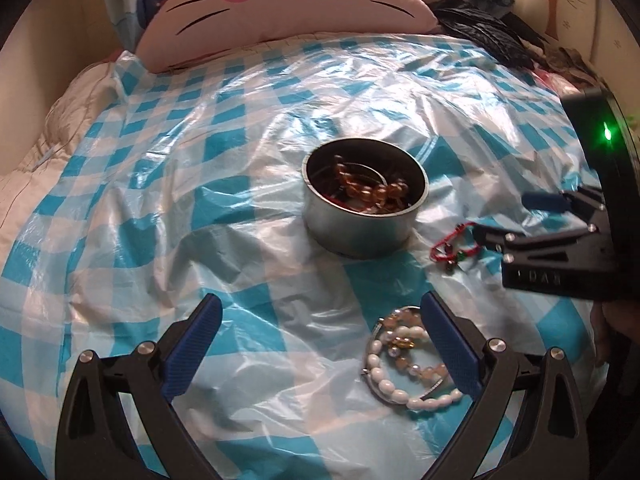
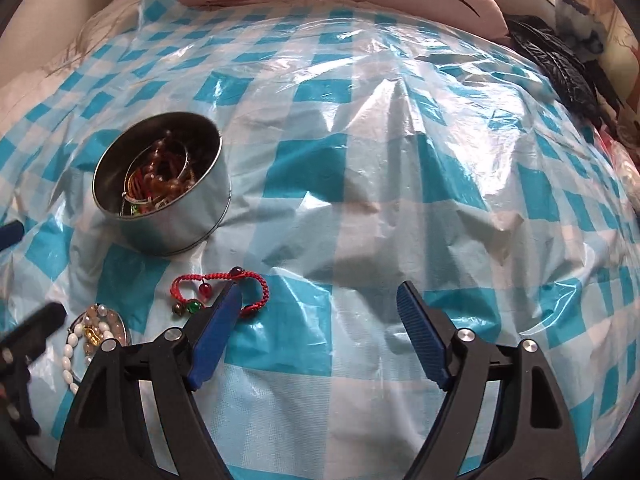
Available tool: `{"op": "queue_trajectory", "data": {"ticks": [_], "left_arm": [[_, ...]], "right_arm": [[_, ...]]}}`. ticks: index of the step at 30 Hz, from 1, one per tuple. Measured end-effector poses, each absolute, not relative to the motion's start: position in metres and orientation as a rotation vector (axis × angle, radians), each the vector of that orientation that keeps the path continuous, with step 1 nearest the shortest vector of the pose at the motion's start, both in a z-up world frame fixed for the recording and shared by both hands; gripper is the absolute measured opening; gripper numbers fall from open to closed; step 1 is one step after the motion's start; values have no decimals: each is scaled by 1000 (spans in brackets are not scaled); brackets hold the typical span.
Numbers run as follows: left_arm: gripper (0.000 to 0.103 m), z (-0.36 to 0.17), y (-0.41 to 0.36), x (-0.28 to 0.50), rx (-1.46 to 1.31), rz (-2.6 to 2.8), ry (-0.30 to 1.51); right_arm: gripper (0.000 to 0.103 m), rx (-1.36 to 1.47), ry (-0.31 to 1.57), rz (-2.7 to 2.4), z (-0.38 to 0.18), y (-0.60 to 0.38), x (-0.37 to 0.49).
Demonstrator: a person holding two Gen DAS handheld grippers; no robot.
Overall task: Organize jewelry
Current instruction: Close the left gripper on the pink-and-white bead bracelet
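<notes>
A round metal tin (image 1: pixel 356 232) (image 2: pixel 180 228) with amber beads and bangles inside stands on the blue-checked plastic sheet. A heap of pearl and pink bead bracelets (image 1: pixel 404 360) (image 2: pixel 92 332) lies in front of it. My left gripper (image 1: pixel 320 304) is open, and its right finger lies against that heap. A red cord bracelet (image 1: pixel 452 244) (image 2: pixel 260 284) with small beads lies right of the tin. My right gripper (image 2: pixel 320 292) (image 1: pixel 508 218) is open just above the sheet. Its left finger overlaps the red bracelet's near side, and nothing is between the pads.
The checked plastic sheet (image 1: pixel 180 184) covers a soft, rumpled bed. A pink cat-face pillow (image 1: pixel 280 4) lies at the far end, with a black plastic bag (image 1: pixel 484 36) to its right. Walls and curtains close in both sides.
</notes>
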State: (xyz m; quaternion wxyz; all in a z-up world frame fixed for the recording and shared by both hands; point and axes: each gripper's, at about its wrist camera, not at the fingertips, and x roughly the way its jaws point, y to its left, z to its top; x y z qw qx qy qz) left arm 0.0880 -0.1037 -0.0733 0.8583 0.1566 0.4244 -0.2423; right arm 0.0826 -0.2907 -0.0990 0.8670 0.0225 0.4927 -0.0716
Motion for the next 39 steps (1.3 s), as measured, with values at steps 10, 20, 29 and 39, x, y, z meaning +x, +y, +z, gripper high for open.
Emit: {"op": "queue_trajectory", "data": {"ticks": [10,20,29,39], "left_arm": [[66,-92,-125,82,353,-662,981],[6,-93,-117,87,278,-703,1026],[1,-73,-88,99,95,-684,972],[2,-91,-108,95,199,-707,1063]], "right_arm": [[76,117,966,-86,-85,-292,82],[76,120,980,-56,-88,-287,83],[76,138,992,-55,-92,-291,84],[77,136,1002,-54,-95,-290,84]]}}
